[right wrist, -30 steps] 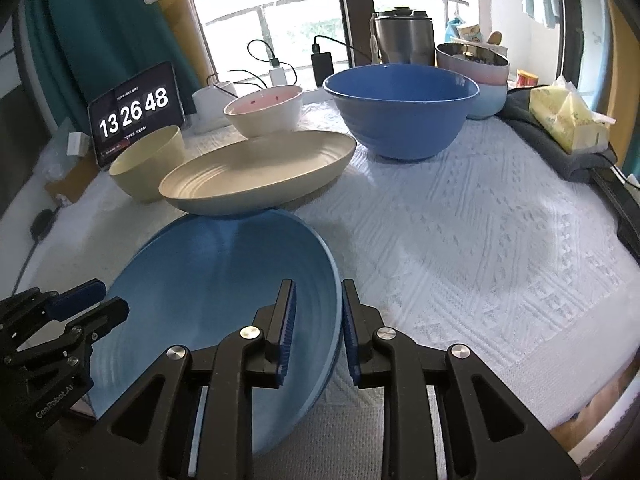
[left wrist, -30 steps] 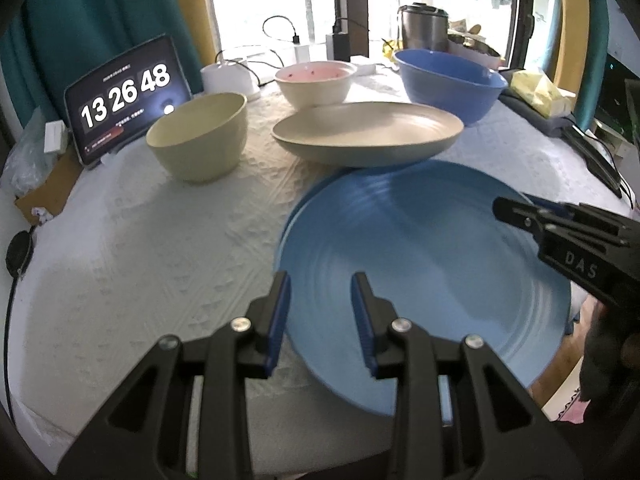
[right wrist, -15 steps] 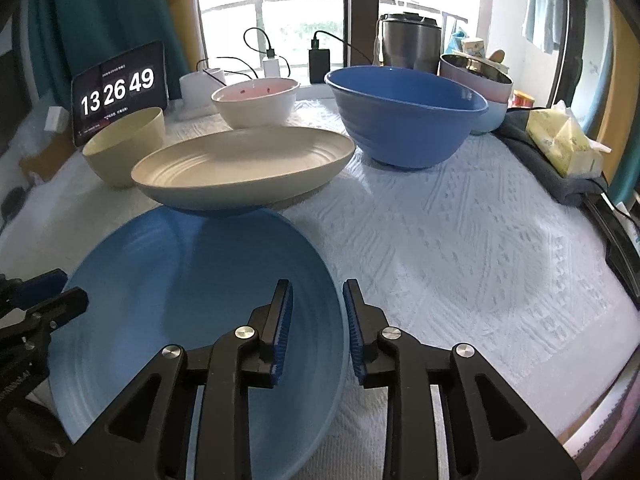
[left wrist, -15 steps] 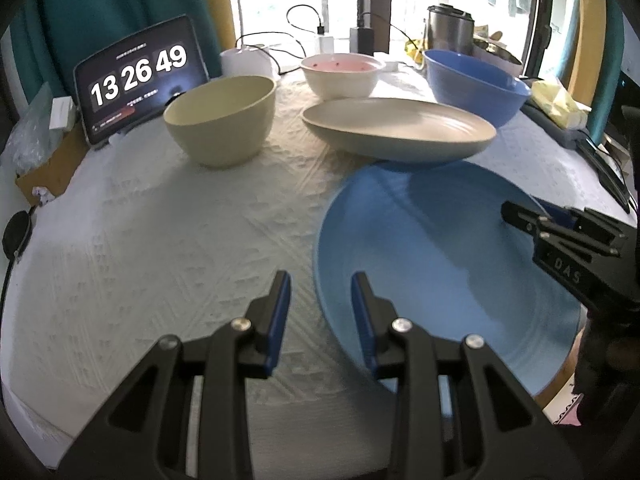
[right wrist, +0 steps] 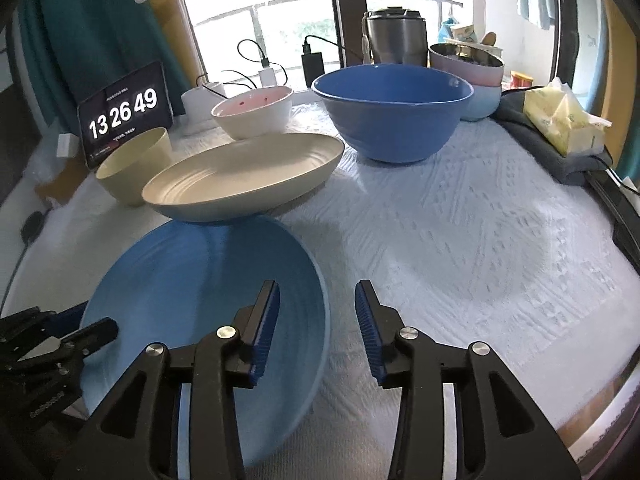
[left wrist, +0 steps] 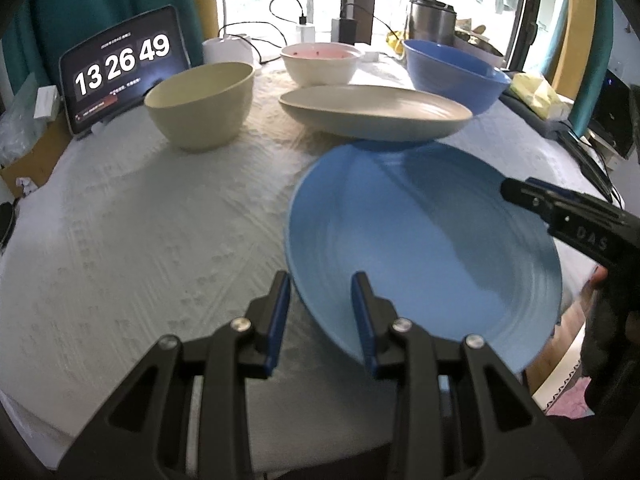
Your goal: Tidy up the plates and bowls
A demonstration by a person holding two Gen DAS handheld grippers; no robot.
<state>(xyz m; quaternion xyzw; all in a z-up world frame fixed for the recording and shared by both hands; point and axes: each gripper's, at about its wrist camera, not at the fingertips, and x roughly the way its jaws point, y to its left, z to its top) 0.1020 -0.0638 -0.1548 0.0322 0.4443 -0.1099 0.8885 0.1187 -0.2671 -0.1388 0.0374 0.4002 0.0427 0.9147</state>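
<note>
A big blue plate (left wrist: 424, 240) lies at the near edge of the white cloth, also in the right wrist view (right wrist: 200, 304). My left gripper (left wrist: 320, 320) is open with the plate's left rim between its fingers. My right gripper (right wrist: 316, 332) is open with the plate's right rim between its fingers. A cream plate (left wrist: 376, 112) (right wrist: 244, 176) sits just behind, its near edge over the blue plate's far rim. Behind stand a cream bowl (left wrist: 202, 102) (right wrist: 132, 168), a white bowl with pink inside (left wrist: 320, 62) (right wrist: 254, 114) and a big blue bowl (left wrist: 454, 74) (right wrist: 392, 112).
A tablet clock (left wrist: 120, 68) stands at the back left. Chargers and cables, a steel pot (right wrist: 396, 40) and stacked bowls (right wrist: 468, 68) are by the window. A yellow tissue pack (right wrist: 564, 120) on grey cloth lies at the right. The table edge is close below me.
My right gripper has opened; its fingers were close around the blue plate's rim before. The blue plate now lies lower on the cloth. My left gripper has shifted left along it.
</note>
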